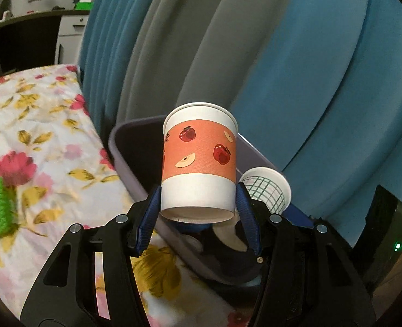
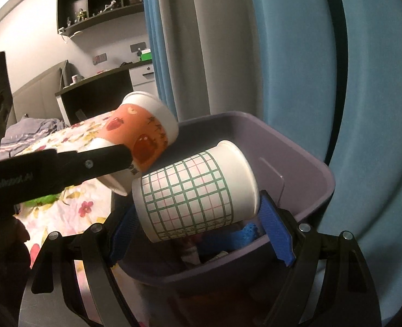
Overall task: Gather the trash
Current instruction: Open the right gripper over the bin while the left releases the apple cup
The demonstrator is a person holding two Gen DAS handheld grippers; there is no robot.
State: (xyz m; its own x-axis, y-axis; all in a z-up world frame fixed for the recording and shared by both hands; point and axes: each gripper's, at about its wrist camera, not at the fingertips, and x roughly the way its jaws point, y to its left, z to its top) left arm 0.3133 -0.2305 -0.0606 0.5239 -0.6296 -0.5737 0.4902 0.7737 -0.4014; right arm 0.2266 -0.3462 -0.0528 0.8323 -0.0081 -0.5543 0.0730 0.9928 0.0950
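Beside the flowered bed (image 1: 51,141) and blue curtains, both cups hang over the purple bin (image 2: 304,160): the left gripper (image 1: 198,215) clamps the apple cup (image 1: 199,160) upright, the right gripper (image 2: 201,231) clamps the checked cup (image 2: 192,190), tilted, nearer the bin's middle.

Dim indoor light; fisheye bending and black vignette at all edges; bedspread (image 1: 51,136) blurred at nine o'clock.
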